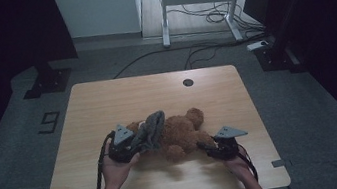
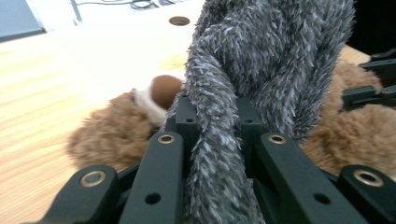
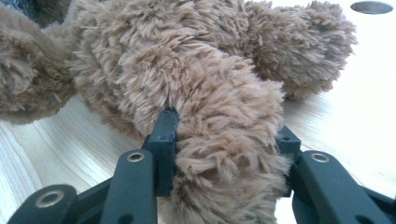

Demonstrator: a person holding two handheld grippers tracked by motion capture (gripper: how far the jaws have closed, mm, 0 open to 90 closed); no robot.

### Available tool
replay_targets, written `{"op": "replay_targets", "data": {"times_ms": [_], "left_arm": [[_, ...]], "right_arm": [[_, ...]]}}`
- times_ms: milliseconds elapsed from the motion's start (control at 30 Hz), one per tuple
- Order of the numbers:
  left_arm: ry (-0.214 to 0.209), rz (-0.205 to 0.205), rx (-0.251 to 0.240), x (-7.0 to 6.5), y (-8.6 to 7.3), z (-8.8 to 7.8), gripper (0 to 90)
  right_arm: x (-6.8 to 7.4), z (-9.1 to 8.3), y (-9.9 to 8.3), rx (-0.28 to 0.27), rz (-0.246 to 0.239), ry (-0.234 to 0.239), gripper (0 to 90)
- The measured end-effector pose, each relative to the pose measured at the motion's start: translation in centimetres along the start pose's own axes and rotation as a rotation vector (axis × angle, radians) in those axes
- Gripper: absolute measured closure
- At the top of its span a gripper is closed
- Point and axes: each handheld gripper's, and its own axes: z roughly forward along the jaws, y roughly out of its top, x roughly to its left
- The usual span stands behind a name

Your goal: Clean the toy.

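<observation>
Fluffy brown teddy bear is lying mid-table. Right gripper is clamped on a limb, probably a leg, pinning it down so the left gripper, squeezing the shaggy grey knit garment, can work it along.

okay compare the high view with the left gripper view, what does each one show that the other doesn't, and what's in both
High view alone: the whole wooden table, both hands, the right gripper clamped on a limb of the brown teddy bear, and the floor with a desk behind.

Left gripper view alone: the left gripper close up, jaws pinching a twisted fold of the grey fuzzy cloth, and the bear's snout.

Both: bear, grey cloth, tabletop with its round hole.
</observation>
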Motion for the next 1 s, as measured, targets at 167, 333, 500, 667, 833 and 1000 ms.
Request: {"op": "replay_targets", "data": {"times_ms": [167, 333, 500, 667, 833, 1000], "left_arm": [[0.063, 0.007, -0.003, 1.1, -0.2, -1.0, 77.1], [0.131, 0.005, 0.041, 2.4, -1.6, -1.0, 77.2], [0.157, -0.026, 0.067, 3.6, -3.1, -0.7, 77.3], [0.166, -0.038, 0.096, 4.2, -4.0, -0.2, 77.4], [0.181, -0.079, 0.149, 5.4, -4.7, 1.3, 77.5], [0.160, -0.101, 0.168, 5.8, -5.2, 2.9, 77.5]], "right_arm": [[-0.1, 0.0, -0.1, 0.000, 0.004, 0.002, 56.1], [-0.1, 0.1, -0.1, 0.003, 0.002, 0.000, 56.0], [-0.1, 0.2, -0.1, 0.005, 0.003, 0.000, 56.0], [-0.1, 0.2, -0.1, 0.014, 0.002, 0.005, 56.0], [-0.5, 0.4, -0.1, 0.014, 0.006, -0.006, 56.0], [-1.0, 0.6, -0.1, 0.011, 0.017, -0.027, 56.2]]}}
